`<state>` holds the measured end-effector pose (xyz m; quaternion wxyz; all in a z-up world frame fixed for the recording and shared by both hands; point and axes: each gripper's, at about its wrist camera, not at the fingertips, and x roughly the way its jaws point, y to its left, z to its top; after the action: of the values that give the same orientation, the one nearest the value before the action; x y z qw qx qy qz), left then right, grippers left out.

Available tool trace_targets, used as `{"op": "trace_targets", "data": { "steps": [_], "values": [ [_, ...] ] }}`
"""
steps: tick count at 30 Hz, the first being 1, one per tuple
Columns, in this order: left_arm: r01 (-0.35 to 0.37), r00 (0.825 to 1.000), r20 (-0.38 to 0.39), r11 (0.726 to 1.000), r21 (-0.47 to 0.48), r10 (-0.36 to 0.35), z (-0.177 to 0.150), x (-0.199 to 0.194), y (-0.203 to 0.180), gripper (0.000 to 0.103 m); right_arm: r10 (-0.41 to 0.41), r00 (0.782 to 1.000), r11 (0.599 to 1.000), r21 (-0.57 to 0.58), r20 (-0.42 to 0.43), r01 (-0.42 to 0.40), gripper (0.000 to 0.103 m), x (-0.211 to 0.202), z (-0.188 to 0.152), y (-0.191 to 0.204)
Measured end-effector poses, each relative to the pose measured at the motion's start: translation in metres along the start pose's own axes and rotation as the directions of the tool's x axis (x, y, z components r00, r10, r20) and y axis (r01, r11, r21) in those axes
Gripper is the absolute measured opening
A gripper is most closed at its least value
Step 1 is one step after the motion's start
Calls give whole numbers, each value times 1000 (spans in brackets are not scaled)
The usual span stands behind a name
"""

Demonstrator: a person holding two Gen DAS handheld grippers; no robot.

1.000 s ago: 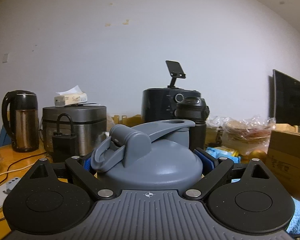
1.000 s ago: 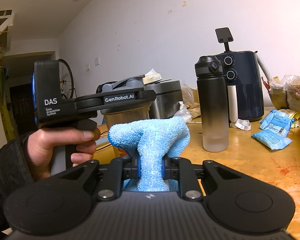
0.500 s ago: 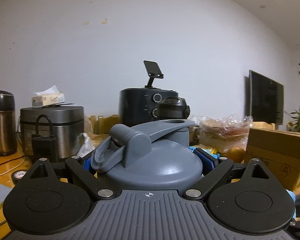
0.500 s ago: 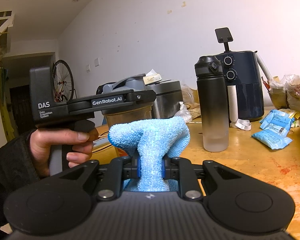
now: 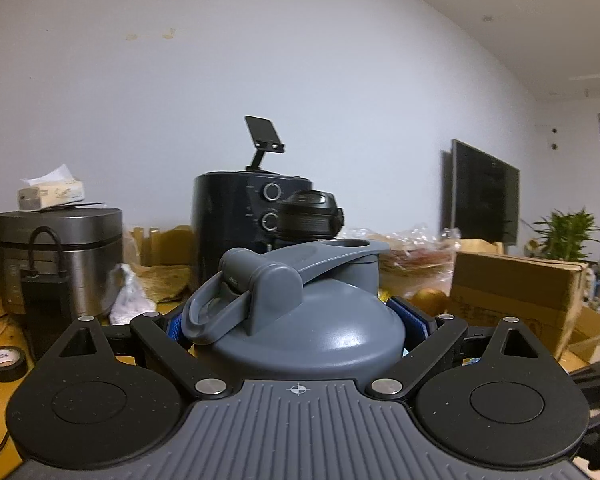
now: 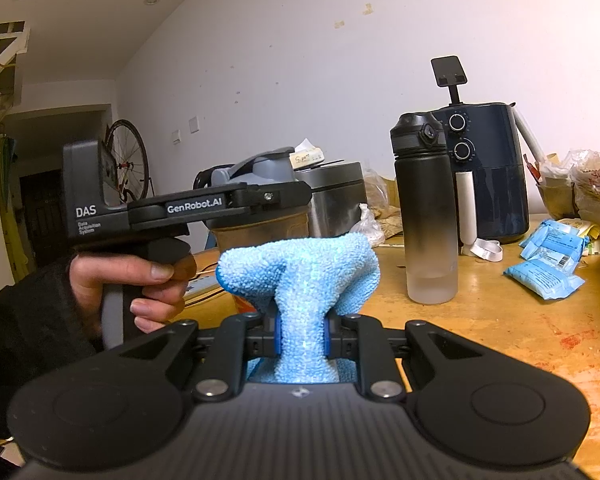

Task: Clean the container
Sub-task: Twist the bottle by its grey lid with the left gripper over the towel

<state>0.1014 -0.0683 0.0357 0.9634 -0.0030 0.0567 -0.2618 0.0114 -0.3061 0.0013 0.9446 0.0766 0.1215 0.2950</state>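
Dim indoor light — sharp centre (fisheye-bent edges, dark corners)

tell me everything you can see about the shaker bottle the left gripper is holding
The shaker bottle has a domed grey plastic lid with a flip cap, a carry loop and a round spout, all shut. In the right wrist view its body looks translucent and brownish, murky inside. It stands upright, held above the wooden table. The left gripper clamps it just under the lid, blue pads against both sides. The blue cloth in the right gripper sits in front of it; contact cannot be told.
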Motion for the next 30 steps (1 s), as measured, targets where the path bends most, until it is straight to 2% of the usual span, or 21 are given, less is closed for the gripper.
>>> {"op": "trace_targets", "data": {
  "steps": [14, 30],
  "values": [
    [114, 993, -13, 993, 12, -114, -1, -1, 14, 95, 10, 1000, 1000, -10, 1, -10, 10, -3, -1, 2],
    [280, 960, -16, 960, 28, -280, -4, 1, 29, 95, 12, 1000, 1000, -3, -6, -12, 10, -1, -2, 1]
  ]
}}
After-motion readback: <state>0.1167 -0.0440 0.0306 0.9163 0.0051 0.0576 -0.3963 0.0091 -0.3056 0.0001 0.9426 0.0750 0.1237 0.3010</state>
